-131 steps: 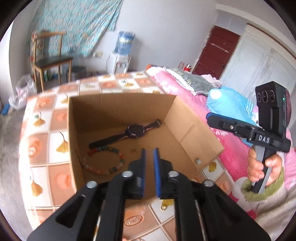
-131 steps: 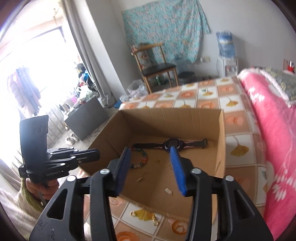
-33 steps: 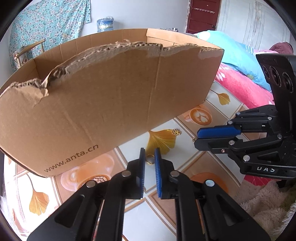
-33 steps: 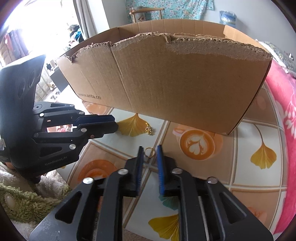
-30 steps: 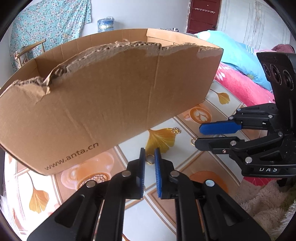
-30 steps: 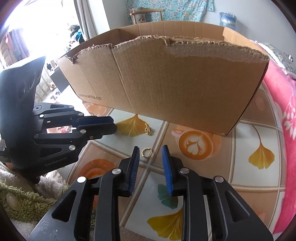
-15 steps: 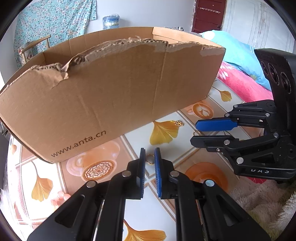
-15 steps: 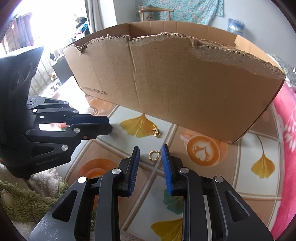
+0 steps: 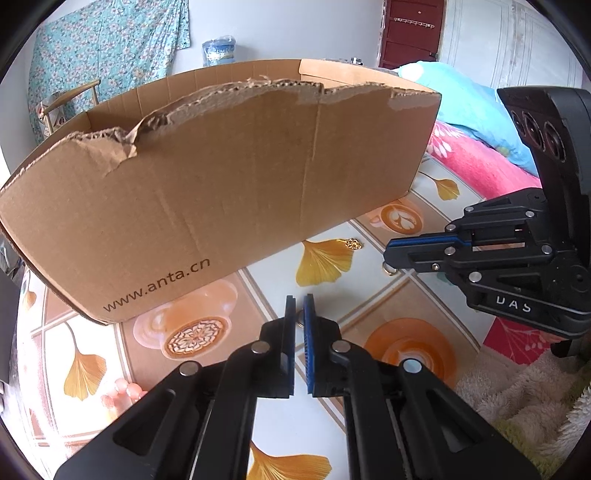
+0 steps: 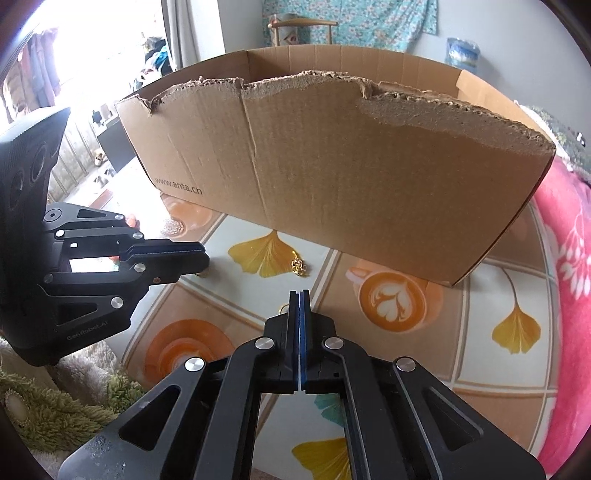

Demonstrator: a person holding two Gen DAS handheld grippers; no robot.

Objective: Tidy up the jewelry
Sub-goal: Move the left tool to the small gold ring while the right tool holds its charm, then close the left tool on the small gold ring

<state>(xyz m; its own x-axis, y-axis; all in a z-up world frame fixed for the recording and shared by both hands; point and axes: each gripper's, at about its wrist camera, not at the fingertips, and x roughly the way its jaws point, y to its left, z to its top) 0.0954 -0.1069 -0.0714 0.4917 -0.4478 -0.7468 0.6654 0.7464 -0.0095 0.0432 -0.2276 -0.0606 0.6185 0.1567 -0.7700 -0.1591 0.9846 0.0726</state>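
Note:
A brown cardboard box (image 9: 221,177) marked www.anta.cn stands on the tiled tabletop; it also shows in the right wrist view (image 10: 332,162). My left gripper (image 9: 300,299) is shut on a small gold ring (image 9: 300,320) between its pads, lifted slightly above the table. My right gripper (image 10: 299,293) is shut on another gold ring (image 10: 283,309), whose edge peeks out left of the tips; from the left wrist view this ring (image 9: 389,268) hangs under the right fingertips. A small gold chain piece (image 9: 354,243) lies on the table by the box; it also shows in the right wrist view (image 10: 298,266).
The tabletop (image 9: 258,284) has ginkgo-leaf and coffee-cup prints. A pink bed cover (image 10: 569,236) lies to the right. A fluffy rug (image 10: 55,406) is below the table edge. A chair (image 10: 303,26) and a water dispenser (image 9: 219,50) stand at the far wall.
My right gripper has shut on the ring that lay between its open fingers. Both grippers have drawn back slightly from the box, the left still holding its ring.

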